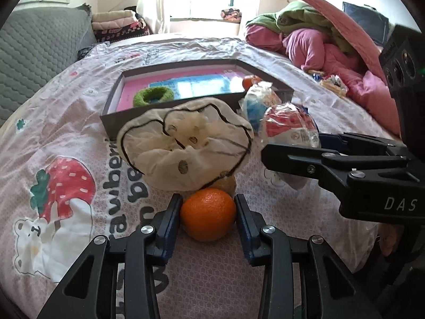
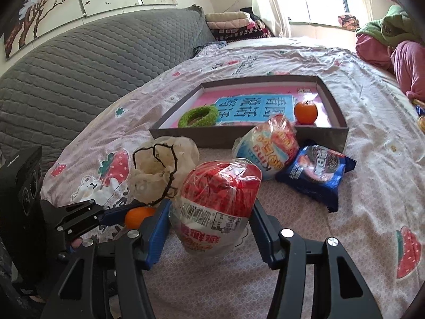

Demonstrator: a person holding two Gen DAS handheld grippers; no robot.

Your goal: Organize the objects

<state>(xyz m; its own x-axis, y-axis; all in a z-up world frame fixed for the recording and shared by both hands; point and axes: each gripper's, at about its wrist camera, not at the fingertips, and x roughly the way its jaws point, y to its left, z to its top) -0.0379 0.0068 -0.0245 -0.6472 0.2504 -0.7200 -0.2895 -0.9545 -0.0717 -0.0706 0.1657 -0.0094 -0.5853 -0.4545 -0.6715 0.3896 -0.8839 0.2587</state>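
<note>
My left gripper (image 1: 208,208) is shut on an orange (image 1: 208,214) resting on the bedsheet; the orange also shows in the right wrist view (image 2: 138,216). Just beyond it lies a cream hair bonnet (image 1: 186,143). My right gripper (image 2: 209,220) is shut on a red-and-white wrapped snack (image 2: 216,202), which also shows in the left wrist view (image 1: 290,125). A grey tray (image 2: 332,130) further back holds a green scrunchie (image 2: 198,115) and a second orange (image 2: 305,113).
A red-and-blue snack bag (image 2: 268,146) and a dark blue cookie packet (image 2: 316,171) lie in front of the tray. A grey quilted headboard (image 2: 93,66) stands left. Piled pink and green bedding (image 1: 318,40) lies at the far right.
</note>
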